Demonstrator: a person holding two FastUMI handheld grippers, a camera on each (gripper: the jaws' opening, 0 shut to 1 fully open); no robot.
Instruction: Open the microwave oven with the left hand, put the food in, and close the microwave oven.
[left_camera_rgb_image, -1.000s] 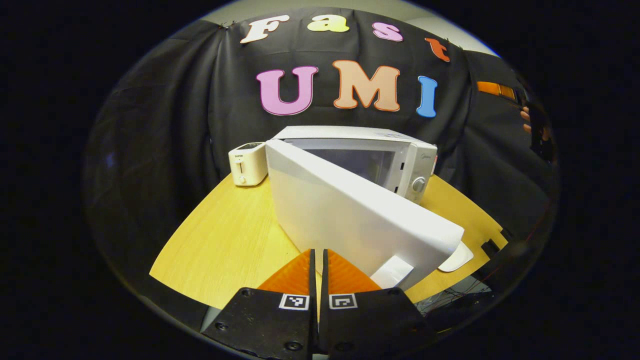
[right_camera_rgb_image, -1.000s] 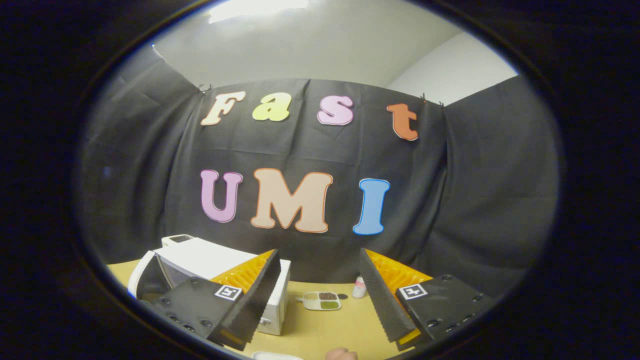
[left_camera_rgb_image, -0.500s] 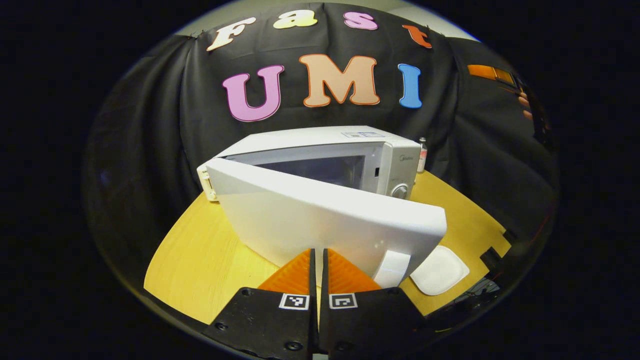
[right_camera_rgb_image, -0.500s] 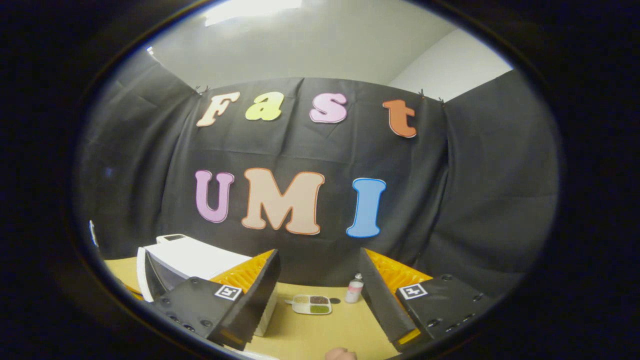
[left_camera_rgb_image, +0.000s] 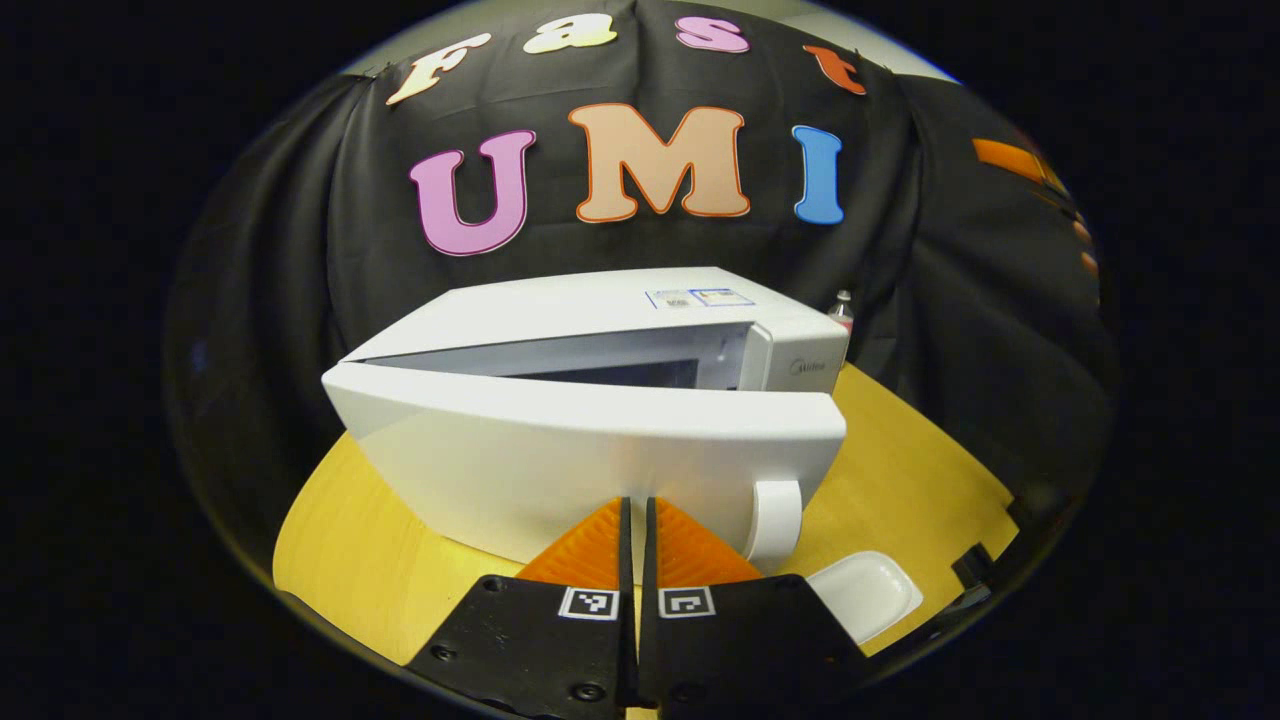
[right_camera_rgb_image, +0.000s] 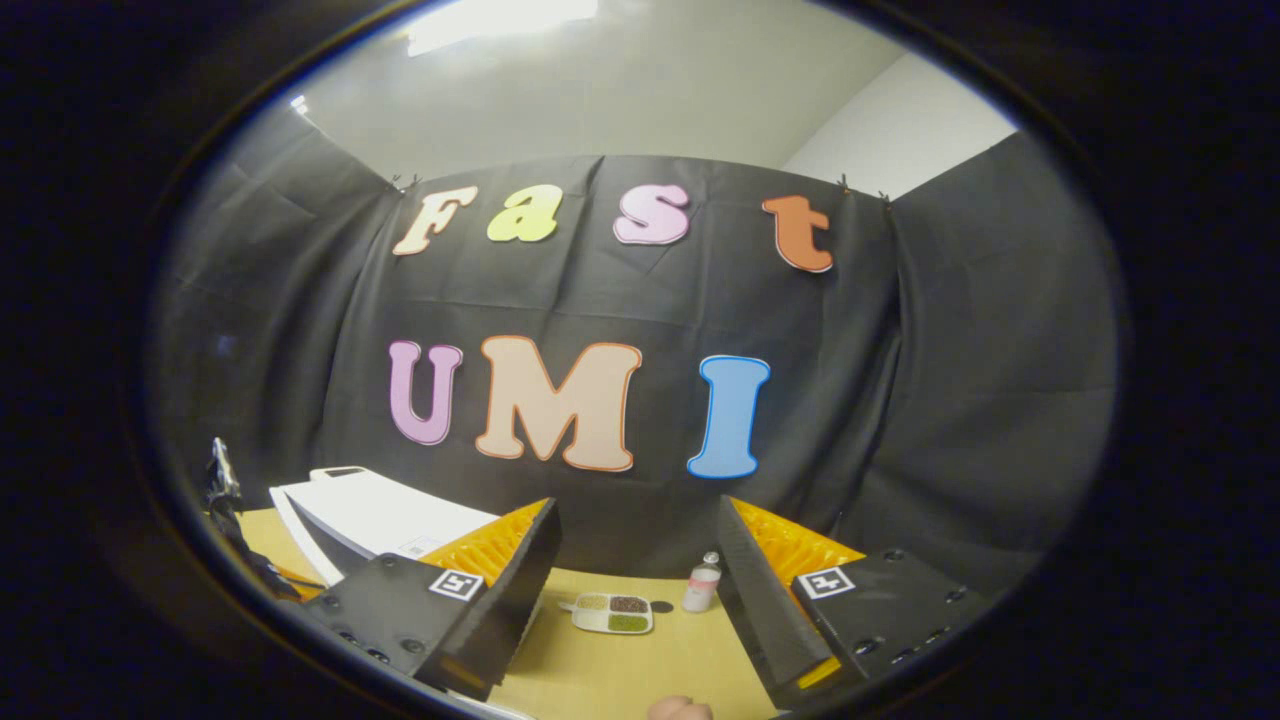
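The white microwave (left_camera_rgb_image: 600, 310) stands on the yellow table (left_camera_rgb_image: 380, 560) with its door (left_camera_rgb_image: 560, 450) ajar by a narrow gap. My left gripper (left_camera_rgb_image: 636, 510) is shut with nothing between its fingers, and its tips are against the door's outer face, just left of the door handle (left_camera_rgb_image: 775, 520). In the right gripper view the microwave (right_camera_rgb_image: 370, 515) sits at the lower left. A small divided tray of food (right_camera_rgb_image: 612, 613) lies on the table beyond it. My right gripper (right_camera_rgb_image: 640, 540) is open and empty, held well above the table and pointing at the back wall.
A white shallow dish (left_camera_rgb_image: 865, 595) lies near the table's front right edge. A small bottle (right_camera_rgb_image: 703, 582) stands by the food tray, and also shows behind the microwave's right corner (left_camera_rgb_image: 843, 308). Black cloth walls close in the table.
The microwave door has swung from wide open to almost shut, with my shut left gripper following against it. The toaster is now hidden behind the door. The right gripper barely moved.
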